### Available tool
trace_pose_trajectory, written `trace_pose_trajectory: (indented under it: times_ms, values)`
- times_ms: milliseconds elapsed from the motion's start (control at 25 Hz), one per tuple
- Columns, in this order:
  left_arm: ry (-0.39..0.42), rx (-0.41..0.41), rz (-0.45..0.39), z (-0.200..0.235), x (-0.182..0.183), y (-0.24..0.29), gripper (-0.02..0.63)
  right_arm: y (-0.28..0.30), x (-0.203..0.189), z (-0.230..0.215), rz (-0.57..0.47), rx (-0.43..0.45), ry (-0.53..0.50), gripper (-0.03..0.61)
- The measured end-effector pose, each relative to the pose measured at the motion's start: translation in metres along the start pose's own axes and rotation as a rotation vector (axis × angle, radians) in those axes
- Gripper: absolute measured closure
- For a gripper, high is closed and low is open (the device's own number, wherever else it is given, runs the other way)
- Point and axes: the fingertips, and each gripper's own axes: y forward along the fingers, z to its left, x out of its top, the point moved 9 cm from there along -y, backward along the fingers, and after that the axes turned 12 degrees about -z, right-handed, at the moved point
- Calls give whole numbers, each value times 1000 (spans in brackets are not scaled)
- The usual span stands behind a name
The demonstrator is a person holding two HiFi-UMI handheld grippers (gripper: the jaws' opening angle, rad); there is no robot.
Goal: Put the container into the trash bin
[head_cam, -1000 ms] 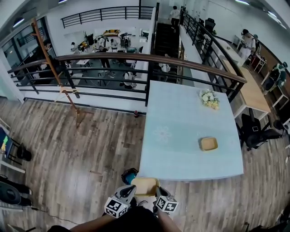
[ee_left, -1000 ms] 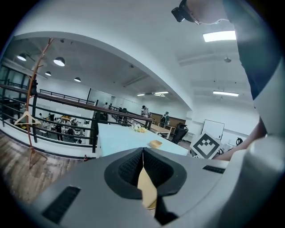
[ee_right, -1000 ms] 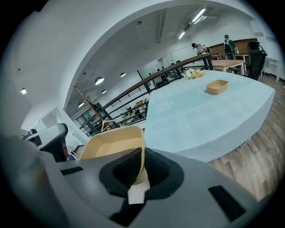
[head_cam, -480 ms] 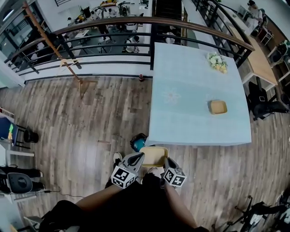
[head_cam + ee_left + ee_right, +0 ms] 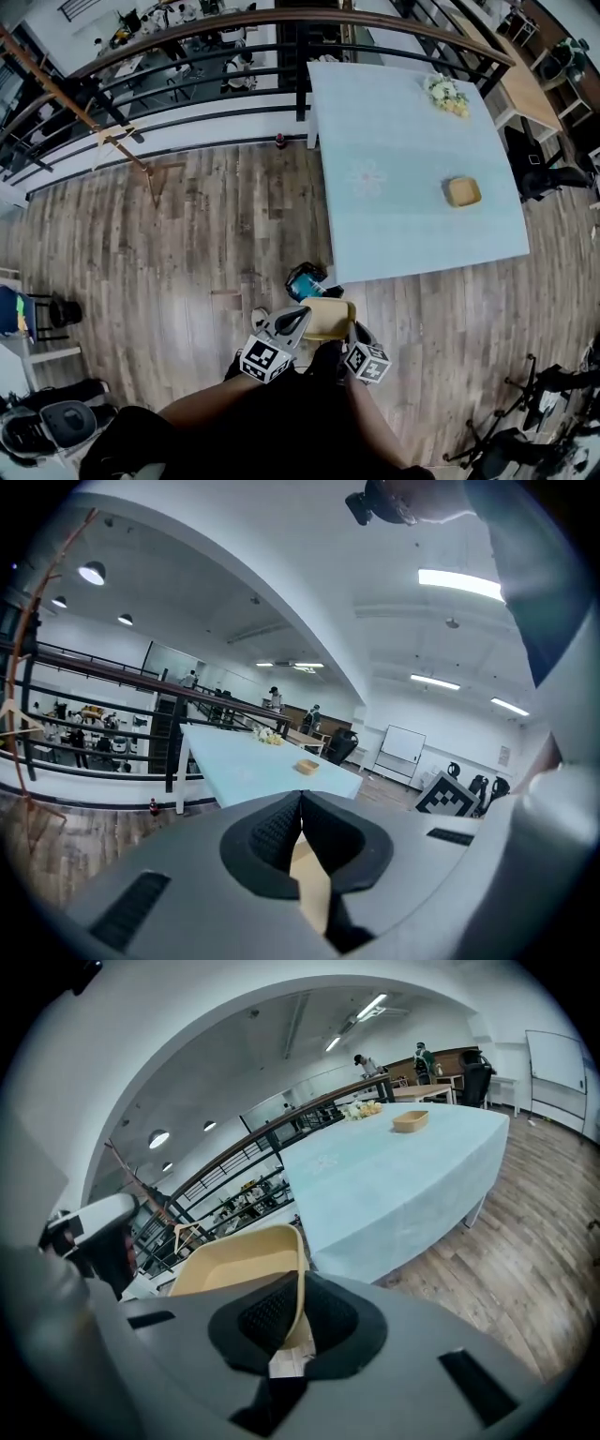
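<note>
Container in head view: over the floor beside the table corner, between your left gripper and right gripper | left gripper view: jaws pinched on its rim | right gripper view: jaws pinched on its wall

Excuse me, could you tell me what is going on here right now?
A person holds a tan container with the left gripper and the right gripper, each clamped on its rim. It hangs beside a teal bin on the floor near the table. It is not yet in the bin.
</note>
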Motion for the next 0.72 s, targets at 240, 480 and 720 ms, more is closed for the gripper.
trace_pose_trajectory:
  times_ms: [240,480,720]
  values:
    - [-6,-87,45,49,-5,-23,598,22,-51,31,-18,-104,89,535]
    - [-50,-172,149,65,-17,-28,598,44,-90,11,-28,-224,190,535]
    - [-61,-209,211,61,-47,-32,598,90,-126,-13,14,-224,216,535]
